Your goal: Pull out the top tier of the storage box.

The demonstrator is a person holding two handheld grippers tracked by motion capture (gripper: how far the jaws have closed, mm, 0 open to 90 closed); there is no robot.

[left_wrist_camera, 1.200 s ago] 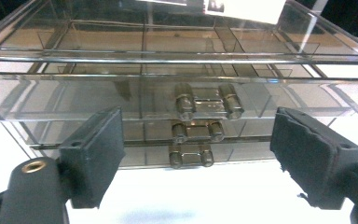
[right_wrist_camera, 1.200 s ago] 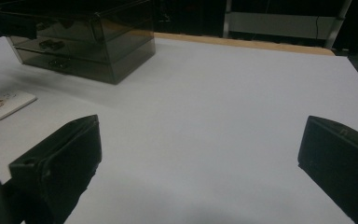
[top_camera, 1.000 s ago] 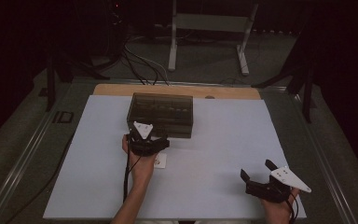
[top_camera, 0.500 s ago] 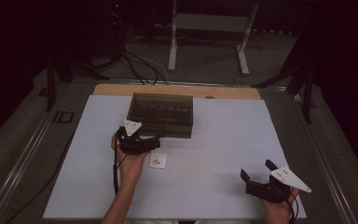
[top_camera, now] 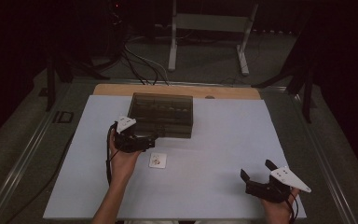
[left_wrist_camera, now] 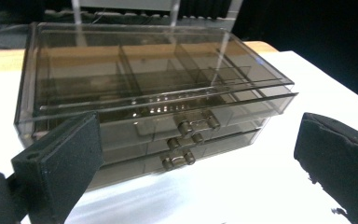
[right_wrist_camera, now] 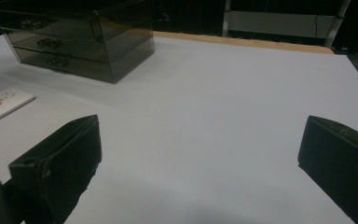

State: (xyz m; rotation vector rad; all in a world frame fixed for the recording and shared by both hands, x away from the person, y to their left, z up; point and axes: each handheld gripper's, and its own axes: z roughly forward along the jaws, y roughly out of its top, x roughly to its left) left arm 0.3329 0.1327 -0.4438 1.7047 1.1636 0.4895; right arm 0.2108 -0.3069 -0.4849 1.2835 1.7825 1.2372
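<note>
Just ahead of the left gripper (top_camera: pixel 150 140), its jaws spread wide, stands the smoky drawer box (left_wrist_camera: pixel 154 98), top drawer knob (left_wrist_camera: pixel 196 124) nearest. That gripper has swung left off the small card (top_camera: pixel 157 160), now beside it, so a drawer pull looks next. Off by itself, the right gripper (top_camera: pixel 257 171) rests open.

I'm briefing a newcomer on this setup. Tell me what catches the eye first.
A smoky see-through drawer box stands at the far middle of the white table, its small metal handles facing the left gripper, whose jaws stand open just in front of it. A small white card lies beside that hand. The right gripper waits open at the near right.
</note>
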